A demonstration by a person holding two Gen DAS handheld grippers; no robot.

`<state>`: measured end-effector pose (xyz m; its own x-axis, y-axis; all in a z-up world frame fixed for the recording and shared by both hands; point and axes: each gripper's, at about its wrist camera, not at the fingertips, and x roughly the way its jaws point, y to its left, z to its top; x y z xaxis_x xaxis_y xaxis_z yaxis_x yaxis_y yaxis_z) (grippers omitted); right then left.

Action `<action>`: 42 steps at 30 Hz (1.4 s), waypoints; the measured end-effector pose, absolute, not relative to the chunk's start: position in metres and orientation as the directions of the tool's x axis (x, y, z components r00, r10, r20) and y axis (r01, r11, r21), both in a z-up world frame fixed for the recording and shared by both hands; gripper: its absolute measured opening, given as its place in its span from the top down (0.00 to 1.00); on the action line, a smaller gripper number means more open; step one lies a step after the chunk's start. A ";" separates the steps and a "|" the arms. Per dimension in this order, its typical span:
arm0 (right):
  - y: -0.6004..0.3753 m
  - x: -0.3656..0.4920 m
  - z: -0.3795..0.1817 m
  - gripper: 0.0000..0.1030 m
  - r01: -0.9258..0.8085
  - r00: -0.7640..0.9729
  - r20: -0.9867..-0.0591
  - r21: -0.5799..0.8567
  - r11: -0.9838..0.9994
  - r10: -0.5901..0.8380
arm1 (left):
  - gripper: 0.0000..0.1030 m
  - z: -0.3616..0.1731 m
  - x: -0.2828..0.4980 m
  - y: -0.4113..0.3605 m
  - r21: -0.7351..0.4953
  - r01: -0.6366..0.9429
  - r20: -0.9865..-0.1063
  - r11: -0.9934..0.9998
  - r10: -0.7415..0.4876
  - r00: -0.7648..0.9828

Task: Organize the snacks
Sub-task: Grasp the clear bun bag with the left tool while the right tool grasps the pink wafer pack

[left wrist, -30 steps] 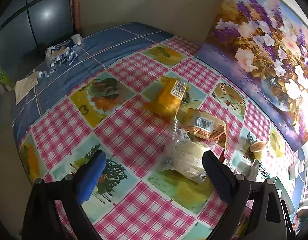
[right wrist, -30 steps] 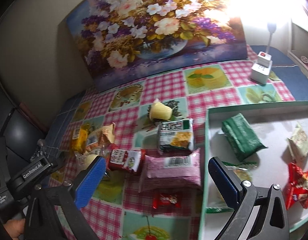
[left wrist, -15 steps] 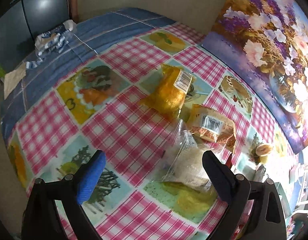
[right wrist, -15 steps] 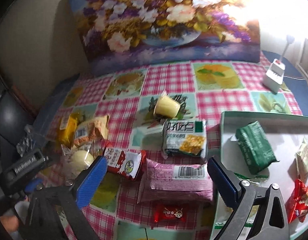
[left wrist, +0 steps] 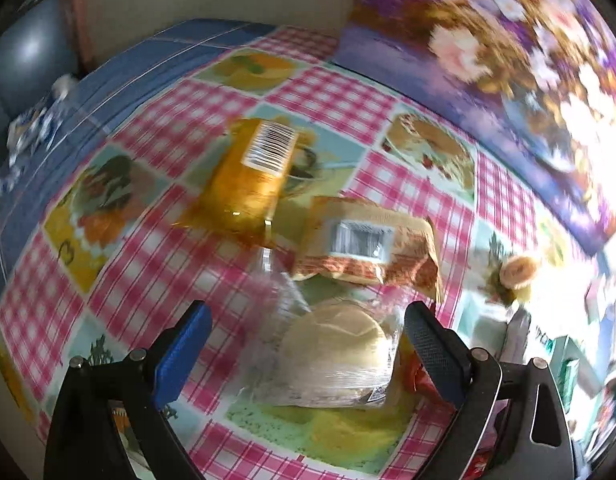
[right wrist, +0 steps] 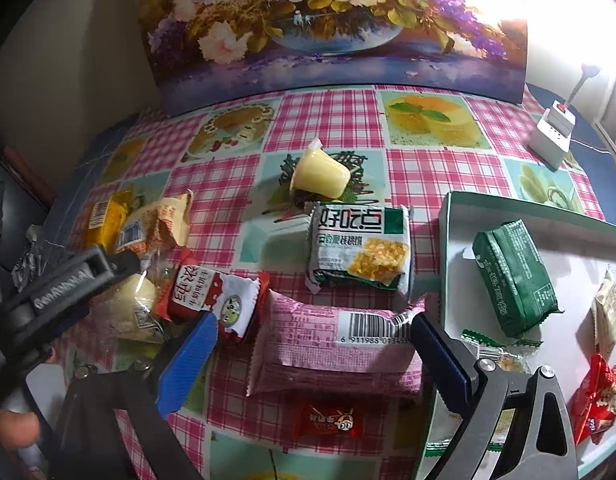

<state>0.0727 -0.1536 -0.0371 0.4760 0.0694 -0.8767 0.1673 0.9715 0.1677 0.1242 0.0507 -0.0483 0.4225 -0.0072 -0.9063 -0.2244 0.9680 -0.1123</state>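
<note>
Checked pink tablecloth [right wrist: 332,120] with fruit prints, flower painting [right wrist: 328,16] propped against the wall at 12 o'clock, white tray [right wrist: 548,216] at 3 o'clock in the right view. Left gripper [left wrist: 305,334] has fingers wide apart, straddling a clear-wrapped bun [left wrist: 334,350]; nothing clamped yet, left view is motion-blurred. Bun sits between the pads, tighter to the right pad; a yellow pack [left wrist: 249,172] at 11 o'clock and a tan pack [left wrist: 364,244] at 12 o'clock lie just beyond it. Right gripper [right wrist: 314,338] also spread, hovering over a pink pack [right wrist: 336,348], holding nothing. Other loose snacks: red-white pack [right wrist: 211,296], green-white cracker pack [right wrist: 360,252], jelly cup [right wrist: 320,176], small red candy [right wrist: 328,420]. Tray already holds a green pack [right wrist: 514,276] and a few small ones. Likely step: left grasps the bun for transfer to the tray. To do it well: centre the bun between the pads first, come down to mid-height, catch bun body and not just loose film, close gently since it should squash easily. Keep clear of the tan pack edge. Lift straight up before moving toward 3 o'clock.
</note>
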 end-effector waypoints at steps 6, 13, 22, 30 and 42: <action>-0.152 0.073 -0.044 0.04 0.164 0.440 -0.897 0.130 0.978 0.045 | 0.06 -0.064 0.127 0.039 -0.023 -0.161 -0.924 0.987 0.040 0.380; -0.149 0.074 -0.051 0.04 0.153 0.398 -0.917 0.089 0.984 0.021 | 0.06 -0.069 0.127 0.044 -0.044 -0.174 -0.932 0.984 0.022 0.362; -0.150 0.077 -0.050 0.06 0.148 0.391 -0.920 0.087 0.985 0.022 | 0.24 -0.064 0.121 0.044 -0.043 -0.143 -0.932 0.989 0.012 0.363; -0.149 0.073 -0.047 0.09 0.138 0.381 -0.924 0.080 0.987 0.022 | 0.25 -0.063 0.117 0.051 -0.039 -0.160 -0.936 0.986 0.020 0.351; -0.147 0.068 -0.041 0.18 0.136 0.387 -0.920 0.124 0.983 0.063 | 0.25 -0.055 0.106 0.052 -0.065 -0.165 -0.932 0.984 -0.001 0.362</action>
